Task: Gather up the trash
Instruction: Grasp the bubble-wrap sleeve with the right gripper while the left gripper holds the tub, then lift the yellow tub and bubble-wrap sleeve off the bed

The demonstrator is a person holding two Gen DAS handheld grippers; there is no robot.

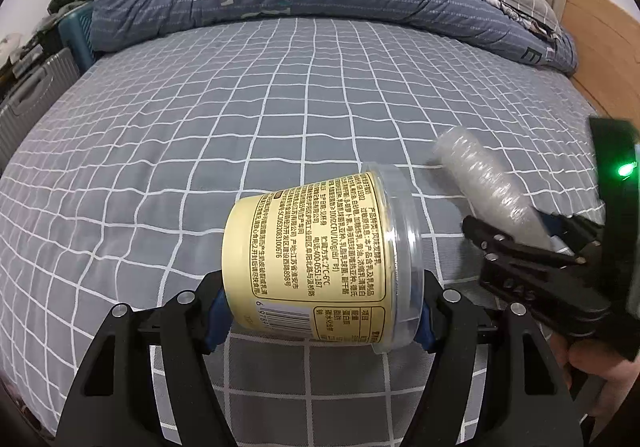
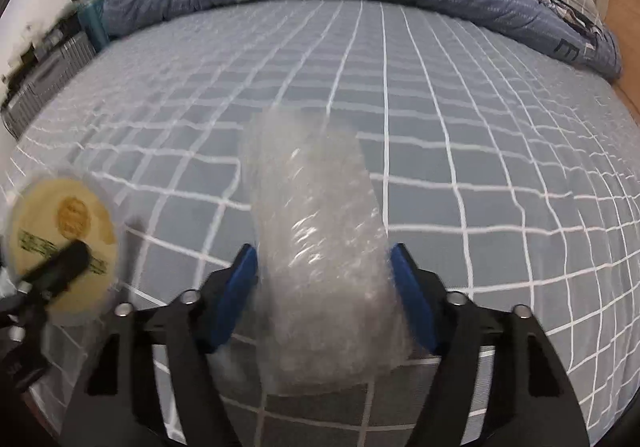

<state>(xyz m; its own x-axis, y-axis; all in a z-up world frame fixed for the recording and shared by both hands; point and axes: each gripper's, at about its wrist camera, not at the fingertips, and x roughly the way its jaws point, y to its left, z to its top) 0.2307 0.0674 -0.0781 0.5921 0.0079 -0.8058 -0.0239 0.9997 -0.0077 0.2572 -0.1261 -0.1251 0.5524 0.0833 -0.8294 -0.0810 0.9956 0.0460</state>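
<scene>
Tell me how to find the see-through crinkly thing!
Look at the bed with the grey checked sheet. Near its front edge, the right gripper has a bubble wrap roll between its blue pads. Unlike the yellow yogurt tub beside it, it is clear and bumpy.

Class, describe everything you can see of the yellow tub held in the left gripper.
The yellow tub is a pale cream plastic cup with a clear lid, black printed text and a barcode on its wall. It lies tipped sideways, its lid end to the right in the left wrist view, clamped between the blue pads of the left gripper above the checked bedsheet. The right wrist view shows its round lid with a brown emblem. Contents cannot be seen.
</scene>
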